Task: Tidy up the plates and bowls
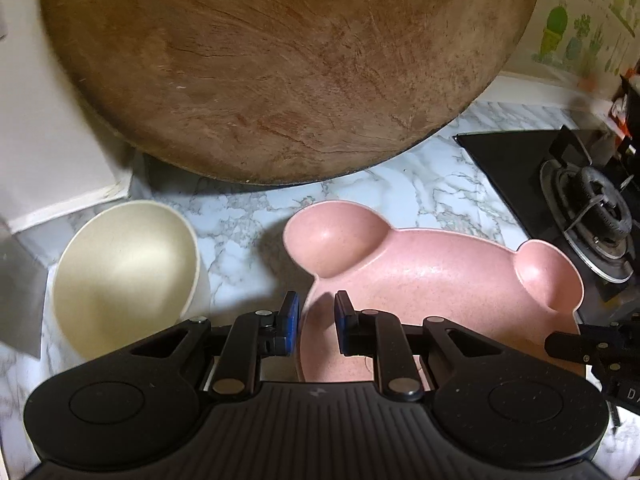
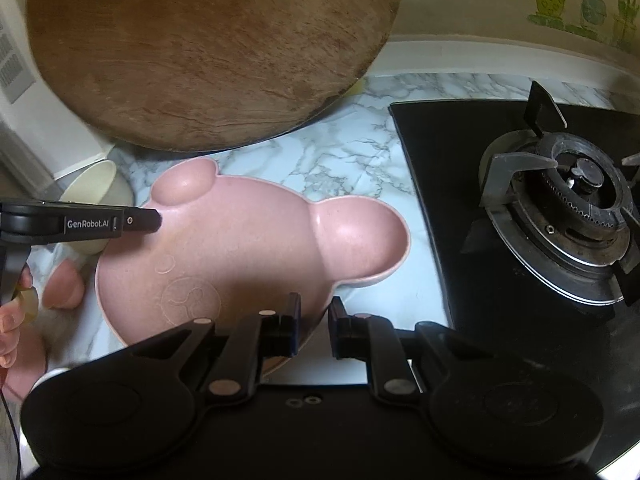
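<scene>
Plates come first here: the step in hand looks like a two-handed lift of the pink bear-shaped plate with two round ear wells [image 2: 240,248], which sits on the white-and-grey marbled countertop [image 1: 256,216] in front of the big round wooden board [image 1: 280,68] and just left of the black gas hob [image 2: 520,216]. The left gripper [image 1: 316,320] pinches the plate's left rim, jaws nearly closed on it; the right gripper [image 2: 314,326] does likewise at the near right rim. Next, I judge, both hands must rise together and level (a tilt could slip the thin rim), heading toward the cream round bowl [image 1: 124,276] nearby on the left. The plate's speckled matte surface carries a faint embossed face.
</scene>
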Motion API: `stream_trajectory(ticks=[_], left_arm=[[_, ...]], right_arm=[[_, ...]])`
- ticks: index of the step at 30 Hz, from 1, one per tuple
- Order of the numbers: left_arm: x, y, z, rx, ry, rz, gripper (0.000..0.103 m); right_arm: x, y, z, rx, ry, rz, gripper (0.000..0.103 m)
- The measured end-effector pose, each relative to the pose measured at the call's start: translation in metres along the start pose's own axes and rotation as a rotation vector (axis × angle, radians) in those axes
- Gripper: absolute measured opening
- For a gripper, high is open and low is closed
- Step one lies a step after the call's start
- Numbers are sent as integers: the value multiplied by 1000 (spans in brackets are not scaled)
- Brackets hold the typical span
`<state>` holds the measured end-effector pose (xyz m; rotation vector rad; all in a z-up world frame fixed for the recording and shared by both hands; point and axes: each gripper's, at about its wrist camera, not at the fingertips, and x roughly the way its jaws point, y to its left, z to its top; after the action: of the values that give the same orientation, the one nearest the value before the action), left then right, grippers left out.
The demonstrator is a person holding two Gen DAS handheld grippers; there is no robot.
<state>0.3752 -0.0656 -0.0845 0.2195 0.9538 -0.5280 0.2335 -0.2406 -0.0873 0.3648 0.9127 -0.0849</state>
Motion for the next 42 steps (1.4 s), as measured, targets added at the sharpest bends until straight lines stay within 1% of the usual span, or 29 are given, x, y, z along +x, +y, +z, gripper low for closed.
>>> stream_trajectory(ticks=[10,18,21,24,30,34,42], left_arm=[[-64,-4,-26,-47,-65,29,18],[-113,-2,-60,-122,-104,83,18],[-128,-2,-75,-151,-118,115,18],[-140,1,-91,-182,-122,129,18],[-154,7,-119,-225,-104,164,18],[-159,12,-134,-247,-96,176,18],[-153,22,-151,-241,-68,176,18]], right_arm=[[-41,6,-7,-79,-22,79,14],[-65,19,-20,-168,-24,153,14],[-72,25,-26,-204,-22,181,14],[-76,32,-31,-243,-22,199,14],[-81,45,-46,-308,-12,235,14],[-81,54,-59,-329,8,249,14],[-77,64,-81,-355,27,235,14]])
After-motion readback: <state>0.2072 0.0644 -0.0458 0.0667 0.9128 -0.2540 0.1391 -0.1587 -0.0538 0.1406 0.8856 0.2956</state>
